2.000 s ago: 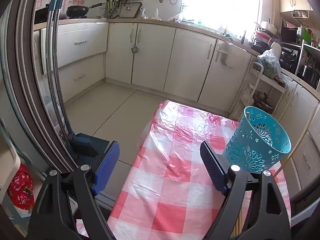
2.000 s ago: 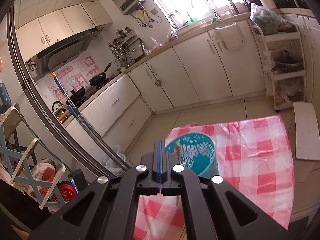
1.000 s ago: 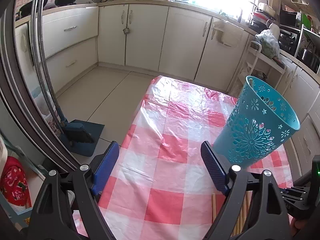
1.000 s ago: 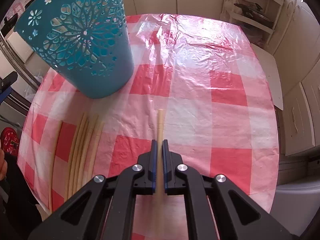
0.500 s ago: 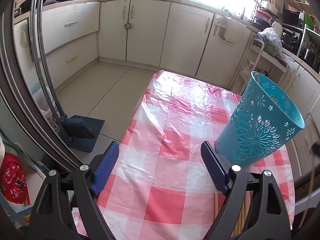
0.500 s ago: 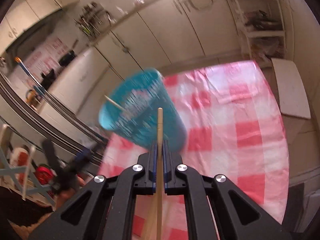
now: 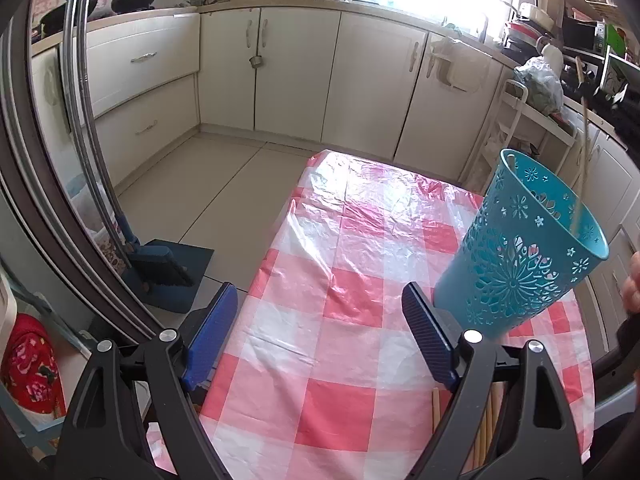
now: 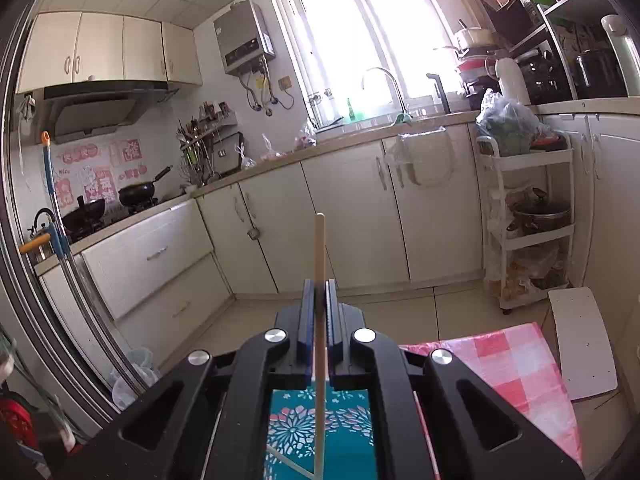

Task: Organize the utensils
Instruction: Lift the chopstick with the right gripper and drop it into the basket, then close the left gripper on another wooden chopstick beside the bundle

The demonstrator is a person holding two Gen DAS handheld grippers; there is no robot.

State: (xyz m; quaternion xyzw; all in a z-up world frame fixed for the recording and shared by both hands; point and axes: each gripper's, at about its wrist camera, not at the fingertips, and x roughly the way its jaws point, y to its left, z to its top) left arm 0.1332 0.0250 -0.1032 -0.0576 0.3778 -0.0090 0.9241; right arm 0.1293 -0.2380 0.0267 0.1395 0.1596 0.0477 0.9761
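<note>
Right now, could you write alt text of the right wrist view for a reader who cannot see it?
The right tool, shut on a wooden chopstick, holds it upright above a teal cut-out utensil holder. Behind are cream kitchen cabinets, a bright window and a corner of the red-checked tablecloth.

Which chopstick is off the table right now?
The chopstick clamped upright in the right claw above the teal basket; the other chopsticks lie flat on the checked cloth.

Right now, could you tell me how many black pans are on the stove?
2: a pan with its handle raised, and a wok left of it. None looks hidden.
</note>
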